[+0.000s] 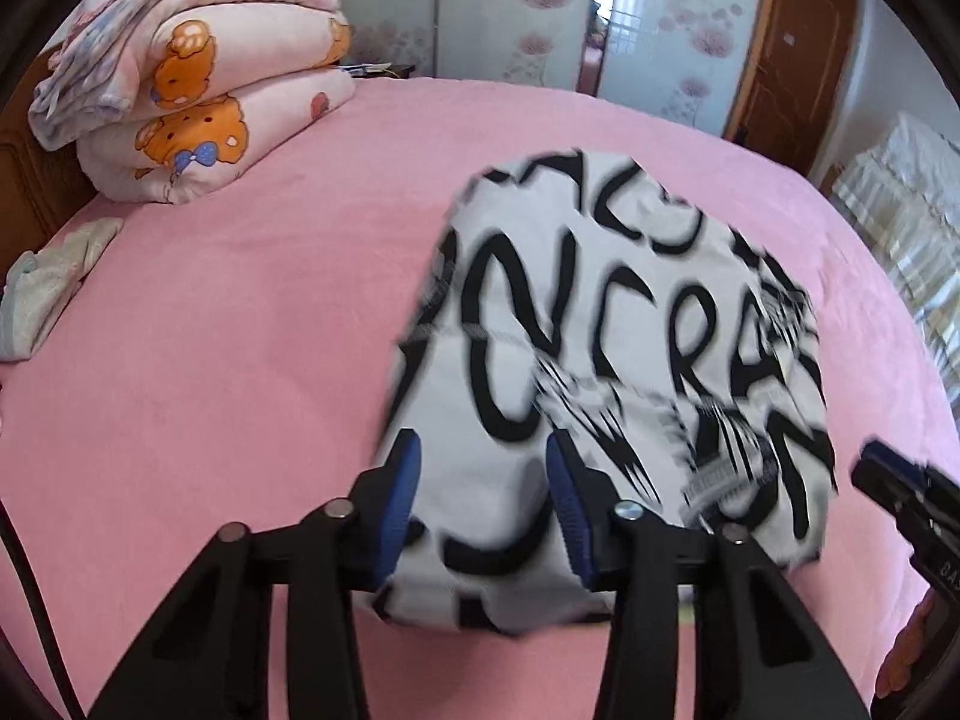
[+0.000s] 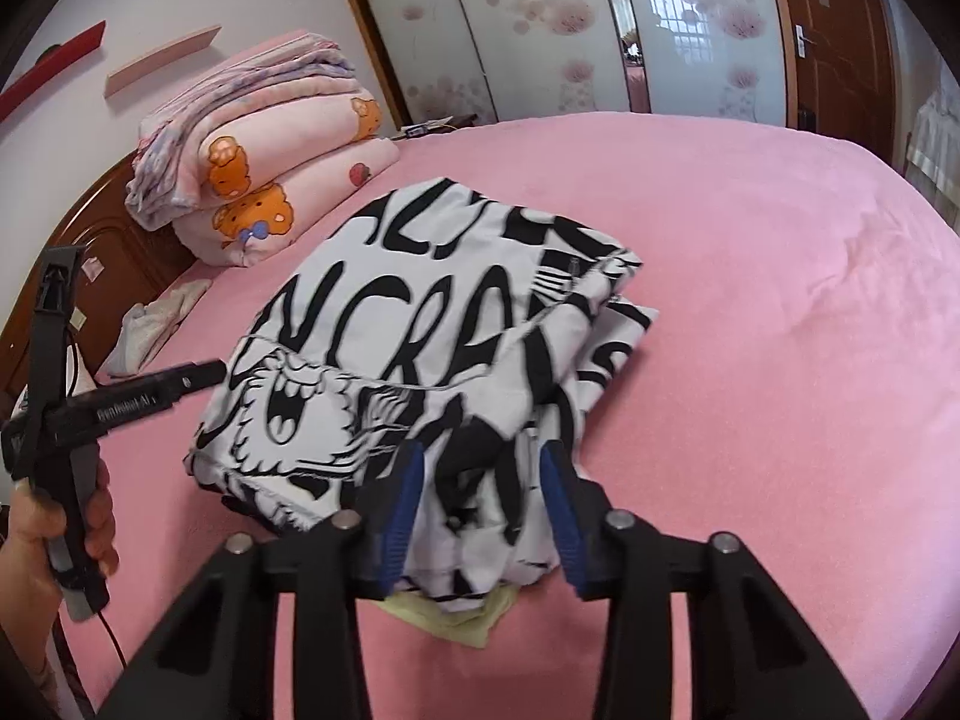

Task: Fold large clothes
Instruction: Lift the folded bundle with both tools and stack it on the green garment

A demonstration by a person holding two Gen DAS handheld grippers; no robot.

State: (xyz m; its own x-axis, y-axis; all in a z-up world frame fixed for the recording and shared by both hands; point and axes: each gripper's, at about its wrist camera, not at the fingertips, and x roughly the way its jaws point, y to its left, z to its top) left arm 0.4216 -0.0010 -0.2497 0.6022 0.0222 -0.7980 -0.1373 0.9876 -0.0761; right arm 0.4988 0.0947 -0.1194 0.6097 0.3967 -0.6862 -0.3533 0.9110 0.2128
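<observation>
A white garment with black lettering (image 1: 606, 348) lies folded into a thick bundle on the pink bed; it also shows in the right wrist view (image 2: 420, 354). My left gripper (image 1: 480, 462) is open, its blue-padded fingers (image 1: 402, 492) standing on either side of the bundle's near left edge. My right gripper (image 2: 480, 474) is open too, its fingers (image 2: 561, 510) straddling the bundle's near right corner. The right gripper's tip shows in the left wrist view (image 1: 900, 480). The left gripper in a hand shows in the right wrist view (image 2: 72, 402).
A stack of folded pink quilts (image 1: 198, 78) sits at the far left by the wooden headboard (image 2: 120, 264). A small pale cloth (image 1: 48, 282) lies at the left bed edge. A yellowish cloth (image 2: 456, 618) peeks from under the garment. Wardrobe doors (image 2: 540, 30) stand beyond the bed.
</observation>
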